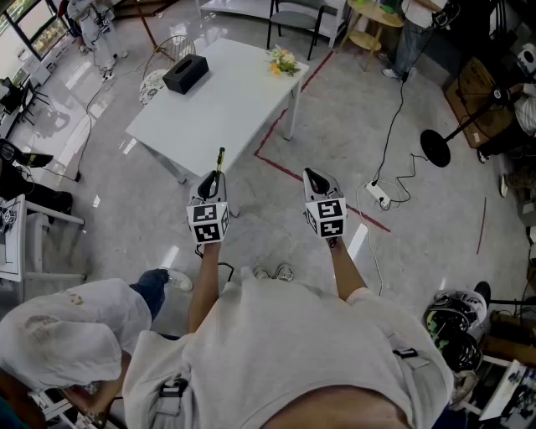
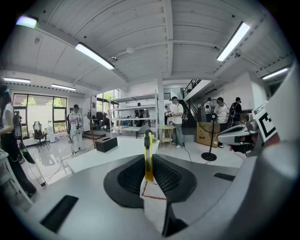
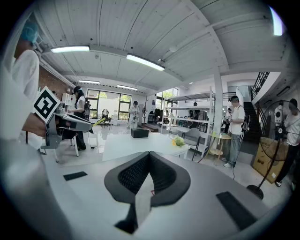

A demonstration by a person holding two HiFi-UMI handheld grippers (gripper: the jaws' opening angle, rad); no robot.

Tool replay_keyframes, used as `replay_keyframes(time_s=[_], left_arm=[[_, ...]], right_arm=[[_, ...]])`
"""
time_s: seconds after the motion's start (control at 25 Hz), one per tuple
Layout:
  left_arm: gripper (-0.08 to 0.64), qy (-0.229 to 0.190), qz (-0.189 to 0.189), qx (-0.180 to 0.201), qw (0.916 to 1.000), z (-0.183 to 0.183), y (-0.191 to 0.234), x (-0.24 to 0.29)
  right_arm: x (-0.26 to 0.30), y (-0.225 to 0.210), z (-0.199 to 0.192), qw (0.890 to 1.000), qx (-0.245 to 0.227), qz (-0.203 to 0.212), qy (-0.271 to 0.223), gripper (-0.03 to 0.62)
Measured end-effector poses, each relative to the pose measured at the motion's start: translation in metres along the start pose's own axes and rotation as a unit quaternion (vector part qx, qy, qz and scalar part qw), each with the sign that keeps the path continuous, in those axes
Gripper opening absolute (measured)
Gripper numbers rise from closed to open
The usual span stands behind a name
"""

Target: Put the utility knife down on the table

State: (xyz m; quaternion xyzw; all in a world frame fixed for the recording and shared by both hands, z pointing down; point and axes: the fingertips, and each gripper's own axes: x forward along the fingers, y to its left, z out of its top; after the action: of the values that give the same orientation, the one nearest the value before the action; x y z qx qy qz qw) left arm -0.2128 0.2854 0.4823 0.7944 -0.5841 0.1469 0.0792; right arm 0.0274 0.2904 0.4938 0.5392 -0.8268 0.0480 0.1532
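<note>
Near the table (image 1: 234, 109) corner, my left gripper (image 1: 213, 179) clamps the utility knife (image 1: 220, 158); my right gripper (image 1: 312, 176) alongside is closed, empty.

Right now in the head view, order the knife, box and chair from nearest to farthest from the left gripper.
1. Knife: held in the left gripper's jaws.
2. Box: on the table, far left side.
3. Chair: beyond the table, top of view.

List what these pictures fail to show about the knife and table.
utility knife: blade state too small in the head view; its lower end hidden between the left gripper's jaws.
table: far legs hidden under its top, head view.
black box: contents too small, head view.
</note>
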Motion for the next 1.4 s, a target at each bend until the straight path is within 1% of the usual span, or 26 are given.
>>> replay_keyframes(time_s=[0.36,0.72,1.24,1.4], left_arm=[[0.06,0.003,0.0,0.001,1.0,-0.002,-0.002,0.001],[0.06,0.003,0.008,0.009,0.9999,0.005,-0.006,0.0],[0.06,0.008,0.017,0.008,0.9998,0.004,-0.045,0.011],[0.06,0.01,0.019,0.008,0.9997,0.005,-0.049,0.021]], right_arm=[[0.001,0.004,-0.003,1.0,-0.001,0.007,0.004,0.031],[-0.011,-0.004,-0.006,1.0,0.013,0.017,-0.012,0.032],[-0.02,-0.032,-0.02,0.999,0.01,0.039,-0.007,0.031],[-0.014,-0.04,-0.025,0.999,0.013,0.037,-0.004,0.031]])
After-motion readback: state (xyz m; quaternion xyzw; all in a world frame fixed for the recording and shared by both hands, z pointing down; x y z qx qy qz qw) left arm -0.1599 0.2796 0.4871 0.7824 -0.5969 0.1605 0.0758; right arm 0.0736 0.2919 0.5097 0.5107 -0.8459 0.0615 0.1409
